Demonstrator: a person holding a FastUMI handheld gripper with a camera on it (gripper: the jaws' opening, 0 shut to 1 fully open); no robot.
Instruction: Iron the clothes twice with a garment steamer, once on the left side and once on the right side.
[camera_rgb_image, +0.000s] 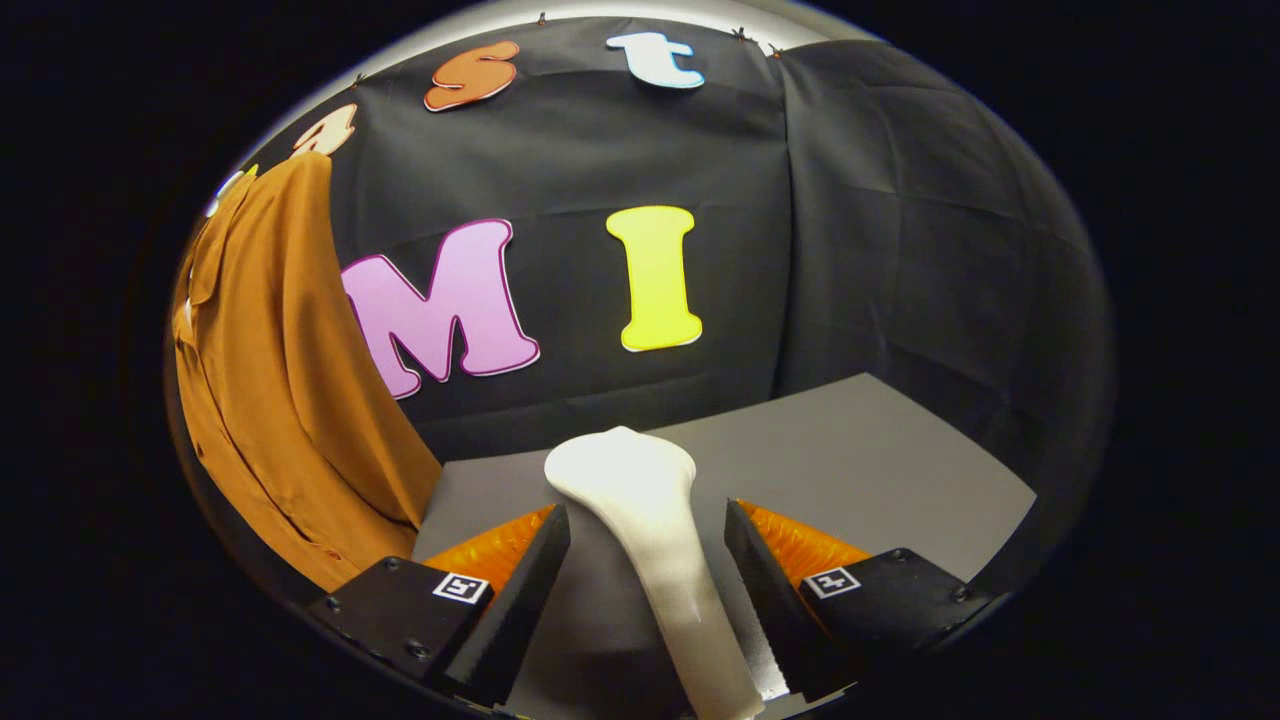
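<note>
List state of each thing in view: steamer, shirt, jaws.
Steamer: lying on the grey table, handle between the jaws, head pointing away.
Shirt: hanging against the booth wall beside the table, untouched.
Gripper: jaws open, straddling the steamer handle; one looks close to it, the other clear.

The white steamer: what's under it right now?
The white steamer lies on the grey tabletop, between the open gripper jaws. The patch of table beneath its body is hidden.
</note>
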